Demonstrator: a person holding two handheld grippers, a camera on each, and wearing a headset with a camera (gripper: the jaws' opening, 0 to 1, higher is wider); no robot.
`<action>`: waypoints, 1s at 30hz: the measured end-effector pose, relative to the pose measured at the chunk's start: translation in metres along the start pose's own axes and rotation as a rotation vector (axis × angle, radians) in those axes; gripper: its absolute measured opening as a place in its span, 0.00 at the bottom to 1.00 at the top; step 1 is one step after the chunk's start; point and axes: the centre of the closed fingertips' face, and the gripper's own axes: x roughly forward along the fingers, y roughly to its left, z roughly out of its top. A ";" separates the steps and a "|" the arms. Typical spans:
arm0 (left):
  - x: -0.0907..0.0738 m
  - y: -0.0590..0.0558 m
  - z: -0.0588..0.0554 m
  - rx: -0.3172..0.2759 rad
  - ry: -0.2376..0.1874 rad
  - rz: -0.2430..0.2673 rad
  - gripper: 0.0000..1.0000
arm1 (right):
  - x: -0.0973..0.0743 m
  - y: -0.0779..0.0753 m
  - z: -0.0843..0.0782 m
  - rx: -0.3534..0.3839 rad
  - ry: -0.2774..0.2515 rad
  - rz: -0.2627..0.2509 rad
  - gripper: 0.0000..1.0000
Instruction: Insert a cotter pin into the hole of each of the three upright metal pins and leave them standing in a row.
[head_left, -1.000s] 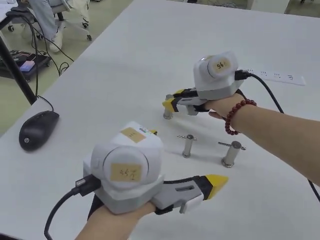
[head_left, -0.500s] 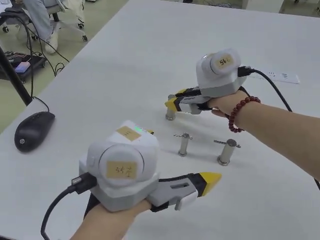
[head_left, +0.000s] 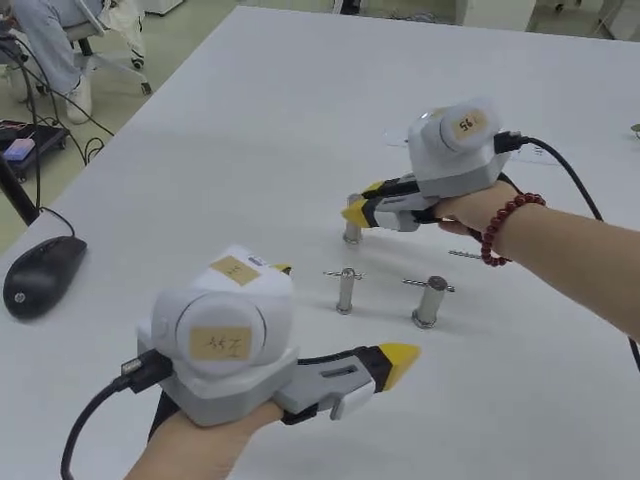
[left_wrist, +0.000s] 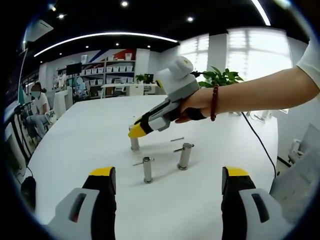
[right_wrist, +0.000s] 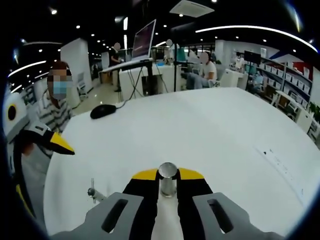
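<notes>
Yellow-tipped right claw clamps the far upright silver metal pin; left claw gapes wide, empty, over the white desk.

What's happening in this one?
A person is fitting cotter pins into three upright metal pins on a white table. The right gripper is shut on the far pin, which shows no cotter pin yet. The middle pin and the right-hand pin each have one through them. A loose cotter pin lies nearby. The left gripper hangs open, holding nothing.
</notes>
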 end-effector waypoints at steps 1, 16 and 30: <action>0.000 -0.001 0.000 0.003 0.001 -0.001 0.87 | -0.005 -0.001 -0.002 0.002 -0.002 -0.001 0.14; 0.002 -0.015 0.000 0.019 0.005 -0.025 0.85 | -0.056 -0.018 -0.034 0.007 0.013 -0.025 0.14; 0.003 -0.018 0.001 0.028 0.008 -0.028 0.83 | -0.102 -0.018 -0.062 0.004 0.037 -0.074 0.14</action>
